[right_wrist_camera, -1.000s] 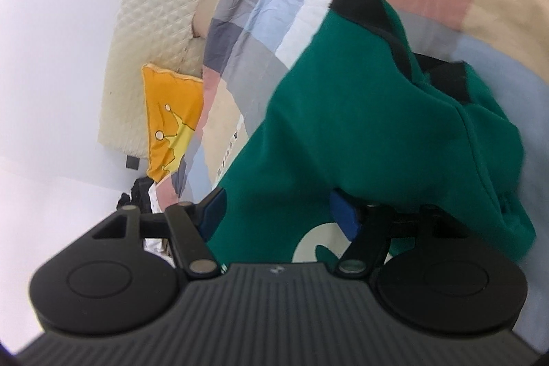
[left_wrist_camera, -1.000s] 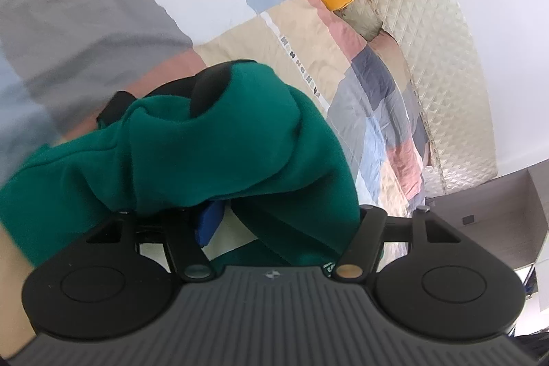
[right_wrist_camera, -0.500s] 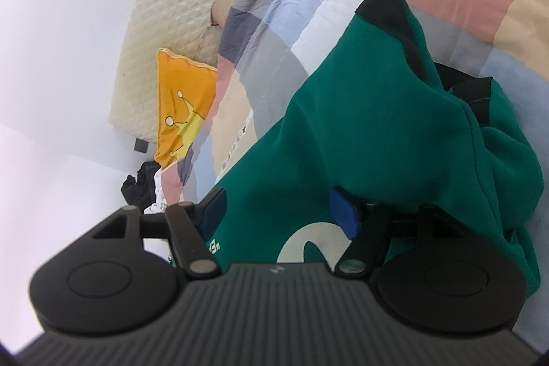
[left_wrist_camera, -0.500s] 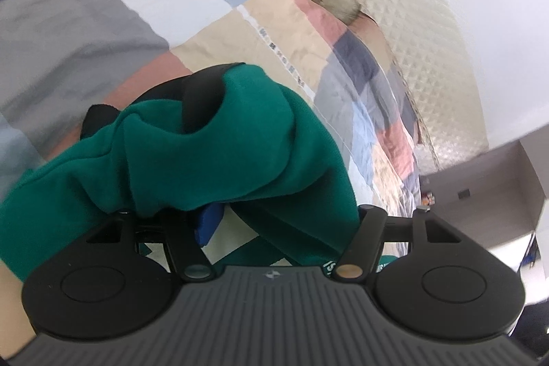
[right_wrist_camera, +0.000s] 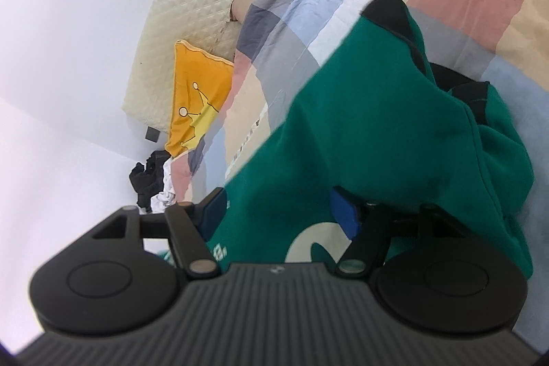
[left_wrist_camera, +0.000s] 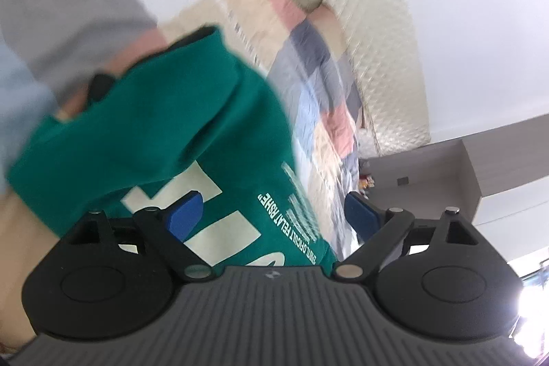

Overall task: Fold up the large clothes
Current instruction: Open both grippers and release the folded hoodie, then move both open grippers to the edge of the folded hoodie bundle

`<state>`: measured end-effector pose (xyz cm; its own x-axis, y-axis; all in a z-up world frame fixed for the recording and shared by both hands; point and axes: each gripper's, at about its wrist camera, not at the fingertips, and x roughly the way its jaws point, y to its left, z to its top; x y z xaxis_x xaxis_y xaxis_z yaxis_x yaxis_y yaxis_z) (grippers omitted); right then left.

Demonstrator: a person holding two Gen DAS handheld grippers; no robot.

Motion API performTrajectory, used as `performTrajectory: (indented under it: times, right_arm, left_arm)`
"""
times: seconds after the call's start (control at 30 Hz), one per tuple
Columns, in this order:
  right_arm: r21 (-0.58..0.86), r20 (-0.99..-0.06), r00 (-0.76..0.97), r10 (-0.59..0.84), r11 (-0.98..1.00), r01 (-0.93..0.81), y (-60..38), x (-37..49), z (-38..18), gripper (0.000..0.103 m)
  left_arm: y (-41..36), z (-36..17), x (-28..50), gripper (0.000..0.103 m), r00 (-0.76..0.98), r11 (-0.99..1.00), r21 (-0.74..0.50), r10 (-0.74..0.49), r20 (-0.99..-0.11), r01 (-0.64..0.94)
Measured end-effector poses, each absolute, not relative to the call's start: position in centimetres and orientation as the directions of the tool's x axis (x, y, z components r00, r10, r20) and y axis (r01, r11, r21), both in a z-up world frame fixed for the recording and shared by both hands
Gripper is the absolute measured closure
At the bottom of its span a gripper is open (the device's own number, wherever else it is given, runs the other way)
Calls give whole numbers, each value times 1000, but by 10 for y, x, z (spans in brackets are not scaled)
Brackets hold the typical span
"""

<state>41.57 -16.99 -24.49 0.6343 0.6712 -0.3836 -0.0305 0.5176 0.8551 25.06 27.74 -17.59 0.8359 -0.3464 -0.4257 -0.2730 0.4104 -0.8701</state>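
From the left wrist, blurred, we see our left gripper (left_wrist_camera: 274,211) spread wide, grasping nothing, above a green sweatshirt (left_wrist_camera: 164,132) on the patchwork quilt (left_wrist_camera: 68,6). From the right wrist, our right gripper (right_wrist_camera: 279,211) is likewise splayed over the sweatshirt (right_wrist_camera: 370,126), whose folds drape across and partly hide one blue pad (right_wrist_camera: 343,215).

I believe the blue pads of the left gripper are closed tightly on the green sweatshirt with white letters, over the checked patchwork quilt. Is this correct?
Not quite. The left gripper is open: its blue pads stand wide apart, as the left wrist view shows. The green sweatshirt with white letters does lie between them, over the checked patchwork quilt.
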Motion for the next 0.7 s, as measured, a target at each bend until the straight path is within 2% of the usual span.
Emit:
performTrajectory:
  times: [0.17, 0.33, 0.4, 0.57, 0.7]
  right_arm:
    - [835, -395, 638, 661, 547, -51, -164, 418, -242, 35]
    - [774, -419, 640, 644, 622, -119, -157, 412, -230, 34]
    - [720, -438, 647, 624, 674, -162, -153, 411, -225, 34]
    - [585, -457, 692, 558, 775, -239, -145, 409, -213, 34]
    - [450, -485, 725, 489, 850, -273, -137, 409, -208, 34]
  left_arm:
    - [267, -166, 243, 10, 840, 467, -844, -318, -439, -264]
    - [233, -158, 263, 10, 834, 649, -712, -215, -509, -268]
    - [215, -154, 275, 10, 842, 728, -634, -150, -519, -260]
    - [176, -154, 302, 10, 832, 900, -313, 91, -548, -304]
    - [169, -168, 318, 10, 811, 923, -205, 160, -563, -325]
